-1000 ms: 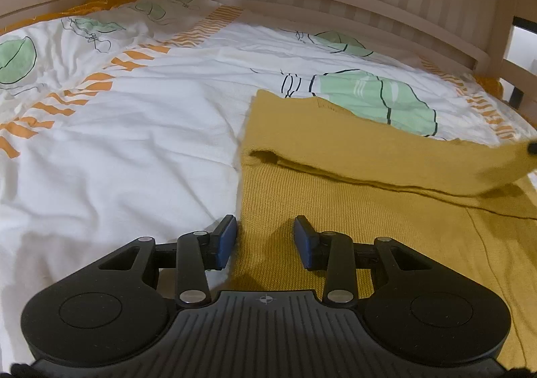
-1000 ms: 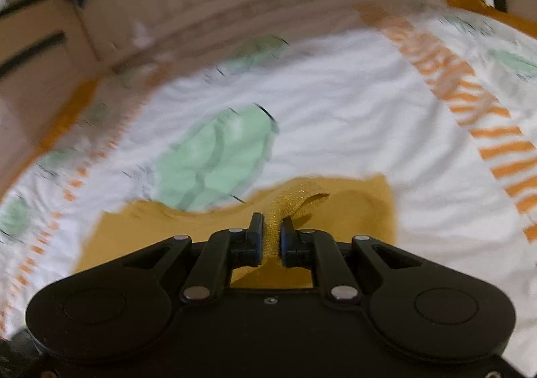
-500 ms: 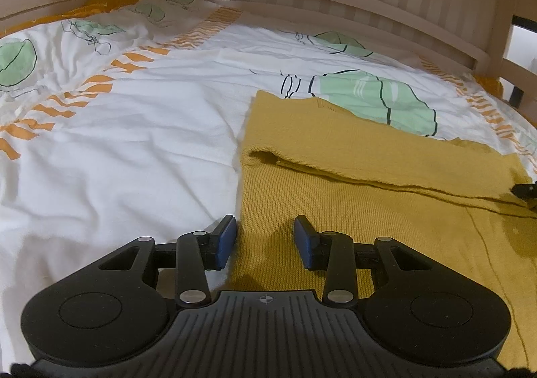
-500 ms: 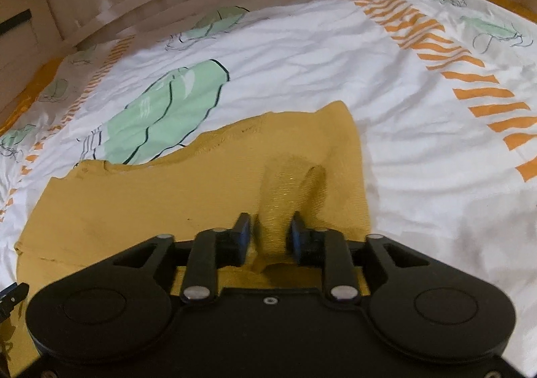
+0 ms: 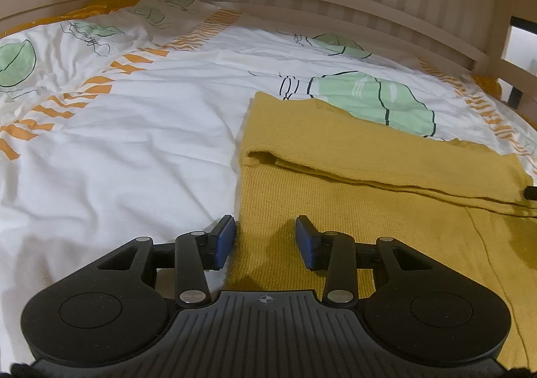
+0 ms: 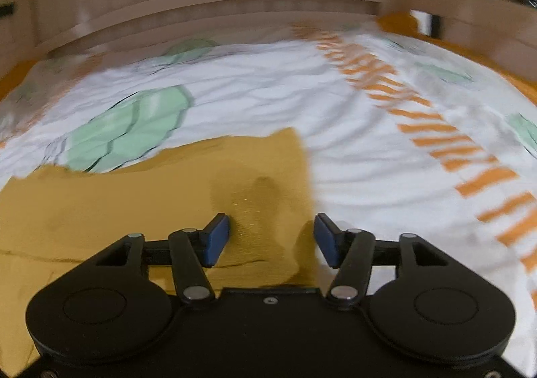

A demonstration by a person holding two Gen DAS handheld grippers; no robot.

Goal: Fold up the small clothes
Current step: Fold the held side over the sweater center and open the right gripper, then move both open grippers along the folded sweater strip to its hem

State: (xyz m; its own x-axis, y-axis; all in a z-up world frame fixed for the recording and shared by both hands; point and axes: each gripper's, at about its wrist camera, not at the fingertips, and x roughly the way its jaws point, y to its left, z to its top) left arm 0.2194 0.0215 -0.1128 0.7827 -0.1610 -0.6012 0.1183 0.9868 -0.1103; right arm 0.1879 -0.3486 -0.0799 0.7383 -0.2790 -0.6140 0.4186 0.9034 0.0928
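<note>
A mustard-yellow knit garment (image 5: 352,196) lies flat on the bed with its far part folded over toward me, the fold edge running across it. My left gripper (image 5: 265,238) is open and empty, low over the garment's near left edge. My right gripper (image 6: 272,238) is open and empty above the garment's right end (image 6: 167,203). A tip of the right gripper shows at the right edge of the left wrist view (image 5: 530,192).
The bed has a white duvet (image 5: 134,143) with green leaf prints and orange stripes. A wooden slatted bed rail (image 5: 335,5) runs along the far side and around the corners. The right wrist view is motion-blurred.
My right gripper carried the garment's edge over and down, then opened and let it go; the folded layer now lies flat. My left gripper stayed still and open.
</note>
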